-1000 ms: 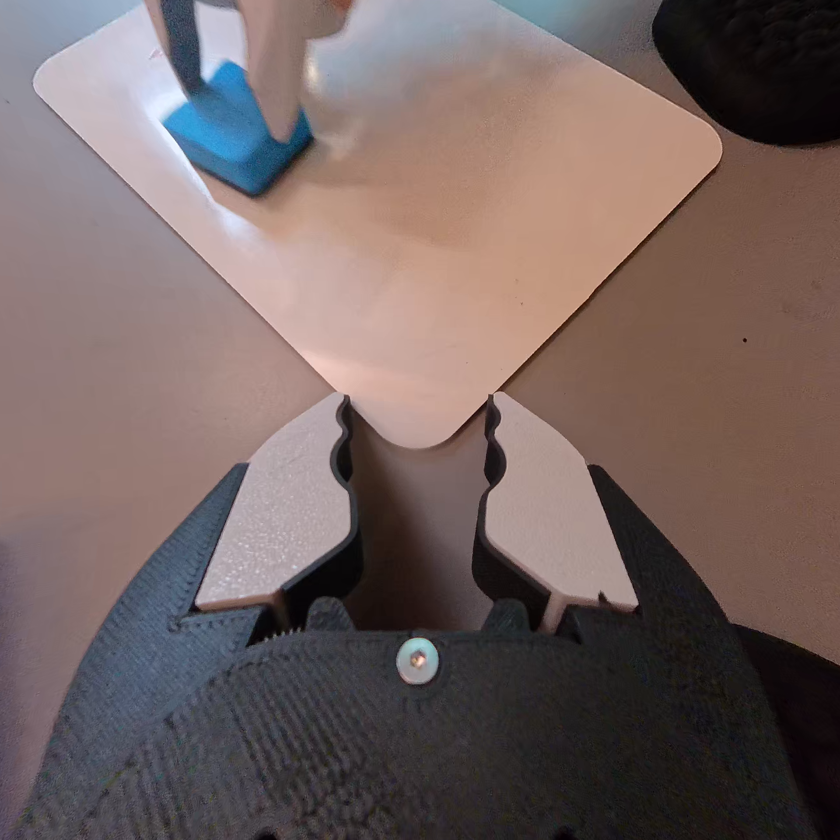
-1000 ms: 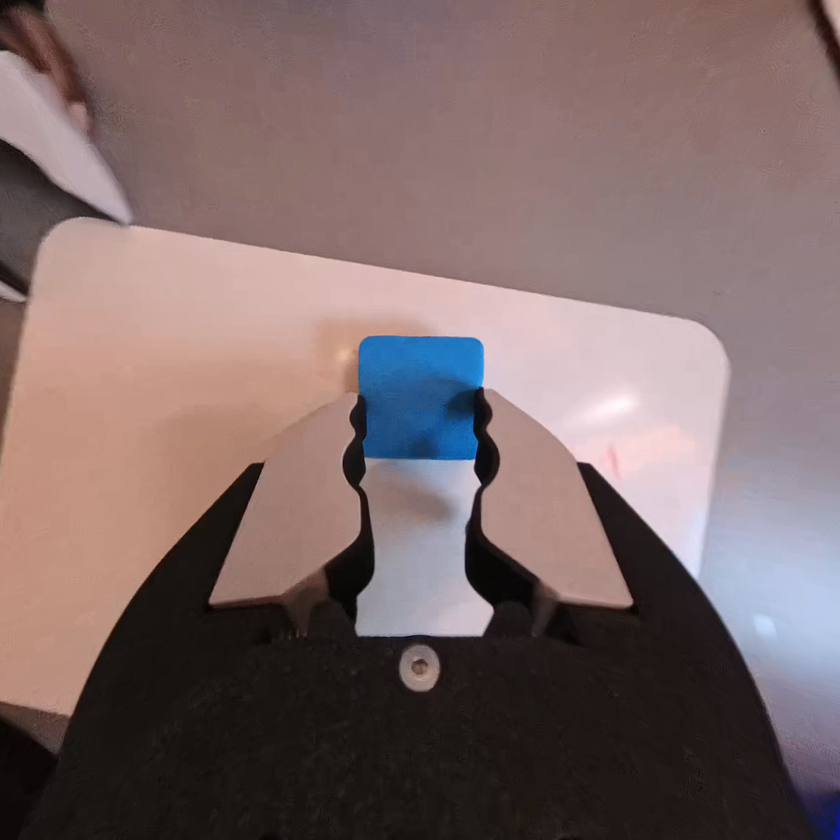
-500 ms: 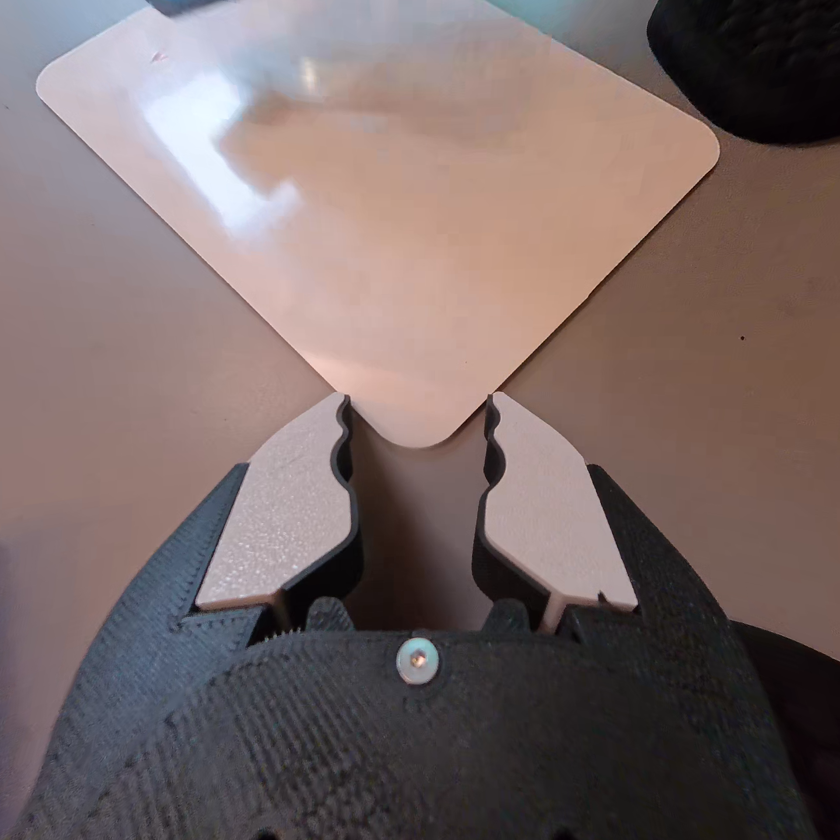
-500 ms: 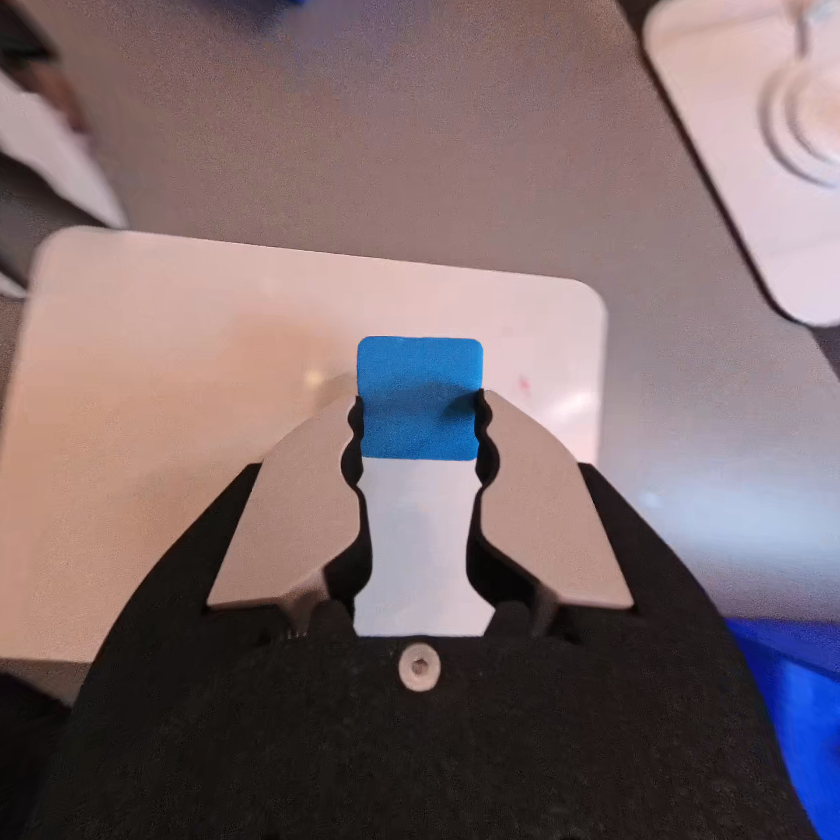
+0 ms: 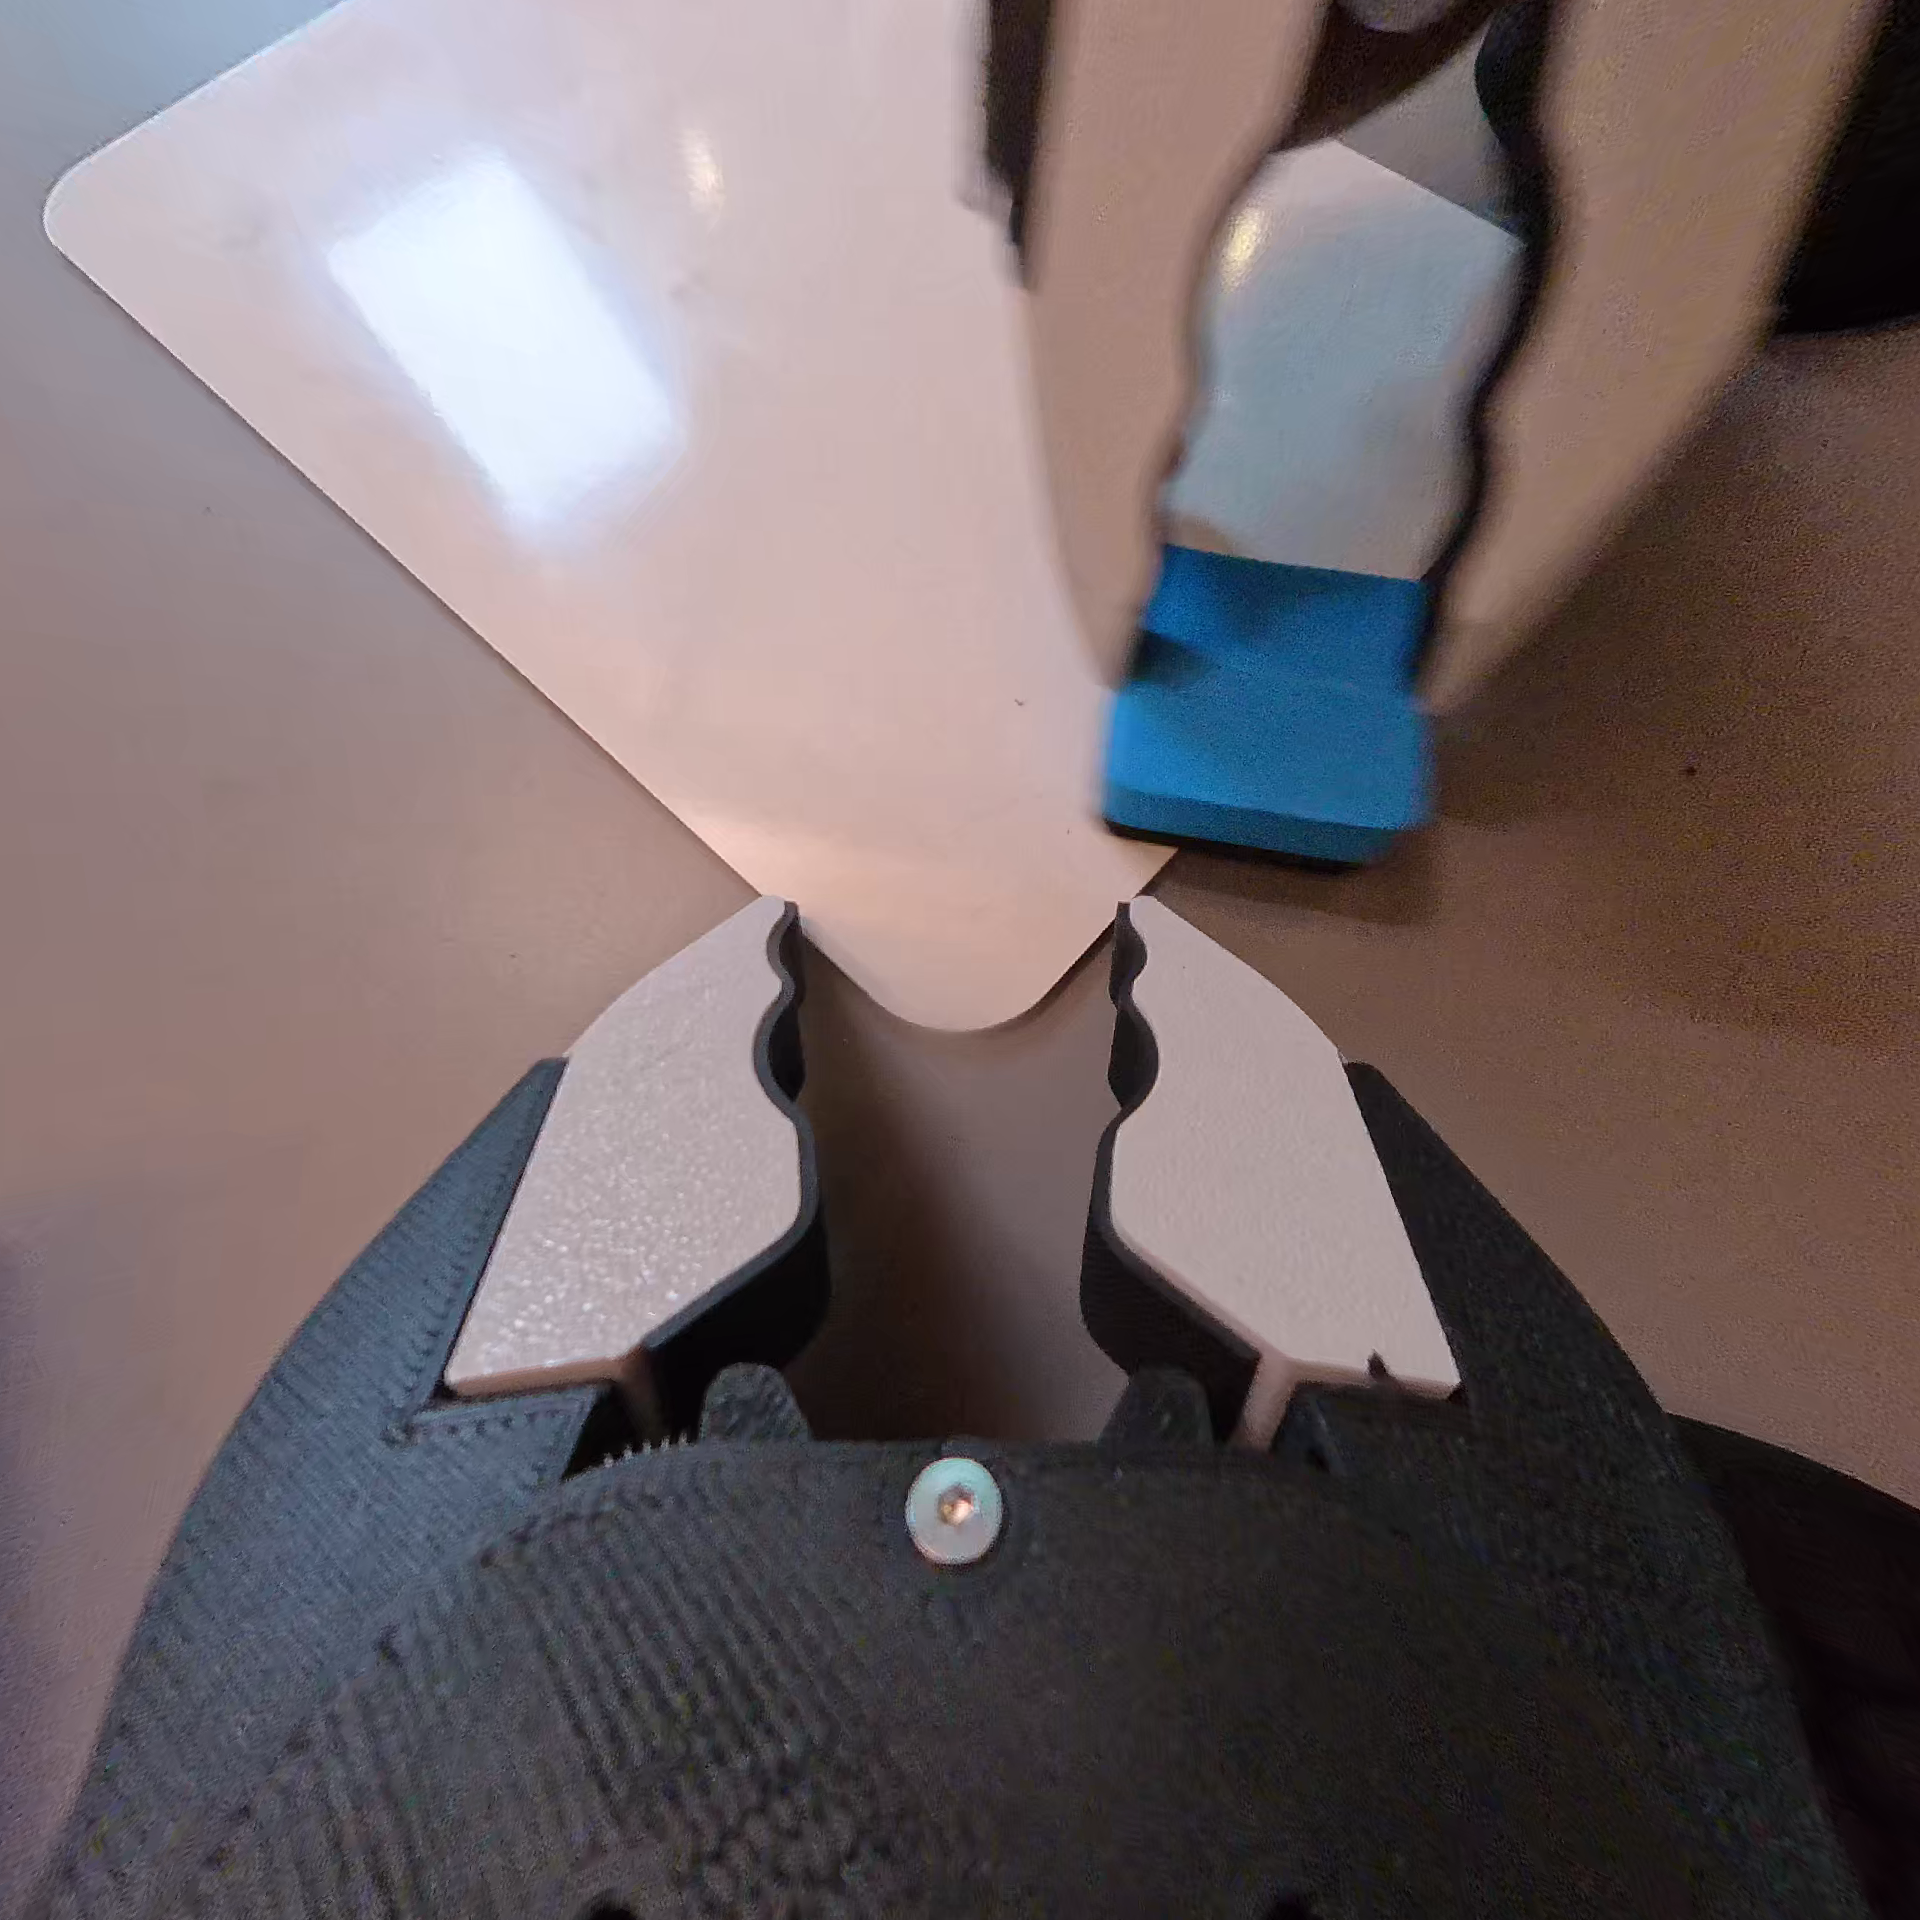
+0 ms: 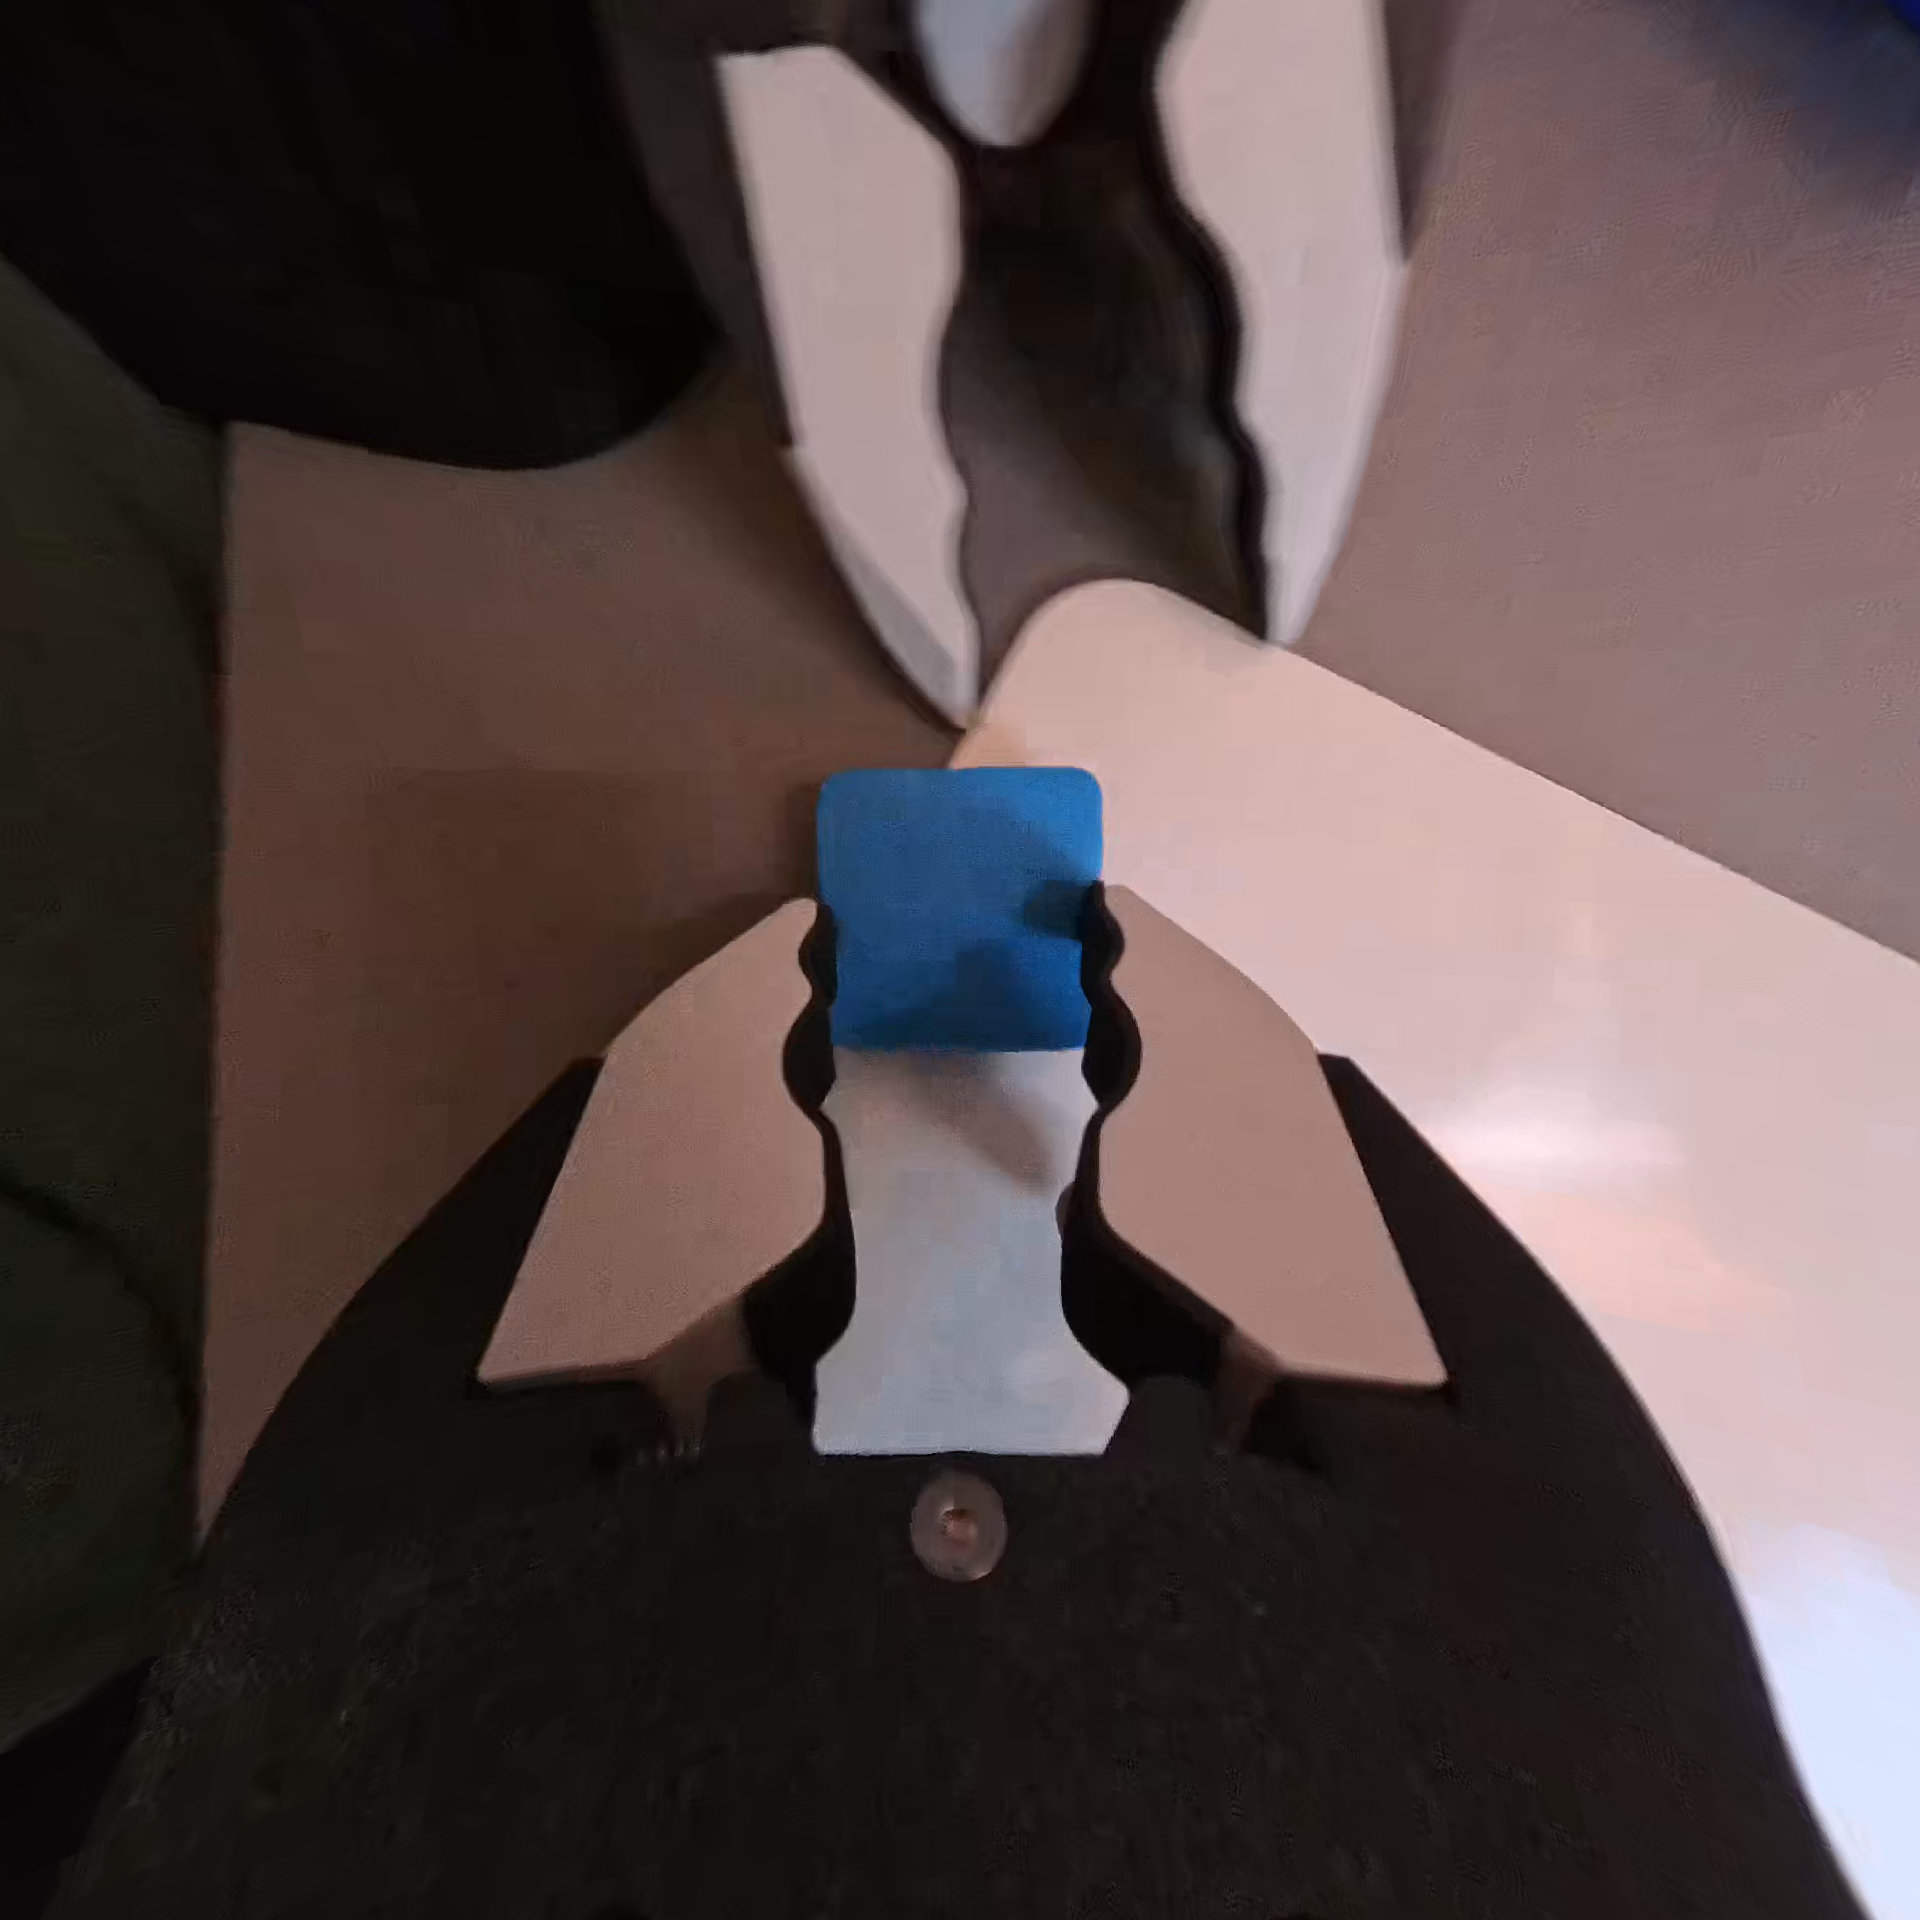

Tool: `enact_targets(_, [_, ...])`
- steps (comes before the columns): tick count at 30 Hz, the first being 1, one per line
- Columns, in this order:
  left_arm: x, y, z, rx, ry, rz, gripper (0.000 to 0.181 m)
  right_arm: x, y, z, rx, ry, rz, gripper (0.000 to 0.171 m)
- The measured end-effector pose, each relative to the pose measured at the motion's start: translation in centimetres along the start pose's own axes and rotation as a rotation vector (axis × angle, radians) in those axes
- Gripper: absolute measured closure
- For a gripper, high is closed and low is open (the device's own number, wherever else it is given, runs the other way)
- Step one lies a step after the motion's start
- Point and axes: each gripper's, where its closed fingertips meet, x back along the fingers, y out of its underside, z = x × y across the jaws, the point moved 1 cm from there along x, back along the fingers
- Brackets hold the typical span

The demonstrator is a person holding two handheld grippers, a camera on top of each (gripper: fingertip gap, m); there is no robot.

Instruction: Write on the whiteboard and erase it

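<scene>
On the brown matte counter [image 5: 312, 1039] the white whiteboard [image 5: 623, 416] lies flat, turned so one rounded corner points at the left tool [image 5: 956, 925]. The board surface is glossy and reflects a pale rectangular patch of light; no marks are legible on it in either view. The counter surface is plain with a few small dark specks.

The left tool sits low at the counter with its two fingers apart. The board corner lies in the gap between the tips, and nothing is gripped. Whether the fingertips touch the board edges cannot be determined.

The right tool [image 6: 956, 914] is clamped on the eraser [image 6: 956, 904], a blue block with a white upper part running back between the fingers. In the left wrist view the eraser [image 5: 1268, 748] sits at the board's right edge close to the near corner, partly over the board and partly over the counter. The right tool [image 5: 1278, 623] is motion-blurred there and its upper part is cut off by the frame.

A dark object [image 6: 312, 208] occupies the upper left of the right wrist view; its kind cannot be made out. A blue patch at the top right corner of that view is too blurred to identify. The room beyond the counter is not visible.
</scene>
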Motion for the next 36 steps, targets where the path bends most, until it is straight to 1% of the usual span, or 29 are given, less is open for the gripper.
enact_targets(1, [0.0, 0.0, 0.0, 0.0, 0.0, 0.001, 0.124, -0.1, -0.1, -1.5, 0.034, -0.039, -0.002, 0.125])
enact_targets(2, [0.0, 0.0, 0.0, 0.0, -0.001, 0.003, 0.124, 0.3, 0.1, -1.3, 0.037, -0.033, -0.007, 0.124])
enact_targets(3, [0.0, 0.0, 0.0, -0.001, -0.001, 0.004, 0.124, 1.2, 0.2, 0.6, 0.0, 0.01, 0.01, 0.124])
enact_targets(5, [0.0, 0.0, 0.0, -0.003, -0.003, 0.005, 0.125, 4.6, 1.5, 8.4, -0.163, 0.168, 0.046, 0.124])
enact_targets(7, [0.1, 0.0, 0.0, -0.002, -0.003, 0.006, 0.125, 8.5, 4.8, 17.2, -0.307, 0.371, 0.023, 0.124])
enact_targets(9, [0.1, 0.0, 0.0, 0.0, -0.004, 0.007, 0.125, 10.6, 7.8, 22.5, -0.43, 0.44, -0.019, 0.125])
enact_targets(10, [0.1, 0.0, 0.0, 0.001, -0.004, 0.007, 0.125, 10.3, 8.8, 23.5, -0.461, 0.418, -0.05, 0.125])
enact_targets(11, [0.1, 0.0, 0.0, -0.001, 0.0, 0.005, 0.124, 9.3, 9.2, 23.3, -0.465, 0.371, -0.081, 0.123])
enact_targets(12, [0.1, 0.0, 0.0, 0.001, 0.0, 0.006, 0.123, 8.4, 7.9, 22.8, -0.423, 0.349, -0.036, 0.125])
enact_targets(14, [0.1, 0.0, 0.0, 0.001, 0.0, 0.005, 0.123, 6.2, 5.5, 19.8, -0.339, 0.283, -0.041, 0.125])
enact_targets(17, [0.1, 0.0, 0.0, 0.002, 0.0, 0.005, 0.123, 2.5, 1.7, 12.2, -0.18, 0.165, -0.034, 0.125])
enact_targets(20, [0.1, 0.0, 0.1, -0.002, 0.007, 0.003, 0.121, -0.5, -1.1, 3.7, -0.037, 0.04, -0.026, 0.125])
enact_targets(21, [0.1, 0.1, 0.5, -0.018, 0.029, -0.001, 0.115, -0.9, -1.4, 2.0, 0.001, 0.037, -0.024, 0.125])
enact_targets(22, [0.2, 0.0, 0.3, -0.007, 0.009, 0.006, 0.121, -0.7, -1.3, 1.5, 0.043, 0.051, -0.036, 0.124])
enact_targets(23, [0.2, 0.0, 0.2, -0.005, 0.004, 0.011, 0.124, -0.3, -0.9, 1.3, 0.02, 0.014, -0.039, 0.124])
enact_targets(24, [0.2, 0.0, 0.2, -0.007, 0.008, 0.014, 0.124, 0.6, -0.7, 2.7, -0.05, 0.021, -0.011, 0.124])
enact_targets(26, [0.2, 0.0, 0.2, -0.013, 0.01, 0.015, 0.125, 3.7, 0.5, 9.0, -0.17, 0.155, 0.038, 0.124])
enact_targets(28, [0.2, 0.0, 0.2, -0.013, 0.009, 0.016, 0.125, 6.8, 3.4, 16.2, -0.28, 0.326, 0.003, 0.124])
enact_targets(30, [0.2, 0.0, 0.3, -0.012, 0.01, 0.016, 0.125, 7.7, 6.0, 20.5, -0.35, 0.393, -0.05, 0.124])
enact_targets(31, [0.2, 0.0, 0.3, -0.013, 0.013, 0.014, 0.124, 7.0, 6.5, 21.1, -0.354, 0.383, -0.07, 0.123])
enact_targets(32, [0.2, 0.0, 0.3, -0.013, 0.013, 0.013, 0.123, 6.1, 5.3, 20.7, -0.35, 0.336, -0.02, 0.124])
enact_targets(33, [0.2, 0.0, 0.3, -0.013, 0.012, 0.012, 0.123, 5.1, 4.1, 19.6, -0.318, 0.304, -0.019, 0.124])
enact_targets(36, [0.2, 0.0, 0.3, -0.009, 0.012, 0.012, 0.123, 1.5, 0.3, 13.0, -0.139, 0.164, -0.043, 0.125])
